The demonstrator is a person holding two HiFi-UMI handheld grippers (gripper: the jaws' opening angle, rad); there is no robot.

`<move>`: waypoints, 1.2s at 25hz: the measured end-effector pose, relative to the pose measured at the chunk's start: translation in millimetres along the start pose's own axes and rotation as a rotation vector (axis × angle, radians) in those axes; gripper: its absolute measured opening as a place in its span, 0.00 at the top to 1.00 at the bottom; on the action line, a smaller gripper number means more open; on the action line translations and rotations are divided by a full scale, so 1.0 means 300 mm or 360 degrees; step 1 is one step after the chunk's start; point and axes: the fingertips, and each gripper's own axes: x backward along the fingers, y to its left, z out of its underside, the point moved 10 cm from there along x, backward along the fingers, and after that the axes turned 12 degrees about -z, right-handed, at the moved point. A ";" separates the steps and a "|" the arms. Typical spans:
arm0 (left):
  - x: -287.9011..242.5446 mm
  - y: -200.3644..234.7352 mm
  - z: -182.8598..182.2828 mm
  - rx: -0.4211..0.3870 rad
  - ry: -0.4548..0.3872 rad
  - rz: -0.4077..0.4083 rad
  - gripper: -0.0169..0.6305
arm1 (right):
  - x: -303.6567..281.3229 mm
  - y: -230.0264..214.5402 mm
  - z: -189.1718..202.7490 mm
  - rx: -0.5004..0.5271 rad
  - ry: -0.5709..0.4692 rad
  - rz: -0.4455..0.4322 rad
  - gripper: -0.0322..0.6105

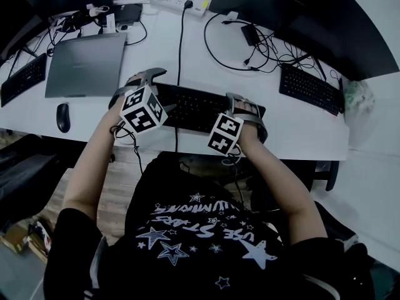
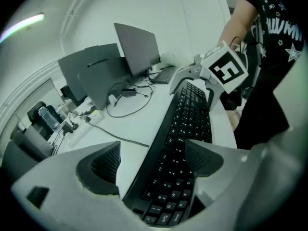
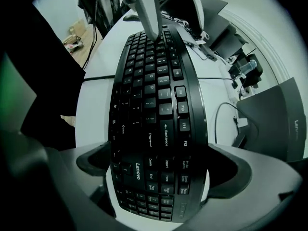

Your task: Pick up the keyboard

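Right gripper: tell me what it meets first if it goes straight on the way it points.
The keyboard, already between the right gripper fingers; it would slide along it. Beyond, the left gripper at the far end stands in line, though depth is unclear.

The person wore a black short-sleeved T-shirt [image 1: 200, 242] printed with white stars and white lettering across the front. The left gripper [image 1: 134, 86] and right gripper [image 1: 250, 114] each had a pale grey moulded shell and dark ribbed pads [image 2: 103, 162] on the inner faces. Behind the jaws of each sat a white marker cube [image 1: 142, 109] bearing black square patterns. A thin dark cable [image 1: 133, 144] hung below the left cube.
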 end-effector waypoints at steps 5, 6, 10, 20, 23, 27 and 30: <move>-0.039 -0.023 -0.060 -0.0345 0.0238 0.0450 0.33 | 0.019 0.063 0.003 0.0005 -0.0013 0.0217 0.05; -0.049 -0.029 -0.069 -0.0382 0.0257 0.0507 0.33 | 0.021 0.074 0.004 0.0005 -0.0012 0.0257 0.05; -0.097 -0.040 -0.108 -0.0467 0.0290 0.0668 0.33 | 0.021 0.103 0.007 0.0000 0.0007 0.0374 0.05; -0.162 -0.150 -0.122 -0.0736 0.0491 0.0948 0.41 | 0.028 0.137 0.023 0.0047 -0.0102 0.0535 0.05; -0.148 -0.154 -0.124 -0.0763 0.0543 0.0990 0.50 | 0.026 0.155 0.036 0.0077 -0.0154 0.0600 0.05; -0.114 -0.179 -0.127 -0.0734 0.0625 0.1030 0.67 | 0.025 0.184 0.055 0.0168 -0.0183 0.0751 0.05; -0.078 -0.185 -0.125 -0.0608 0.0630 0.1022 0.76 | 0.018 0.198 0.056 0.0234 -0.0188 0.0895 0.05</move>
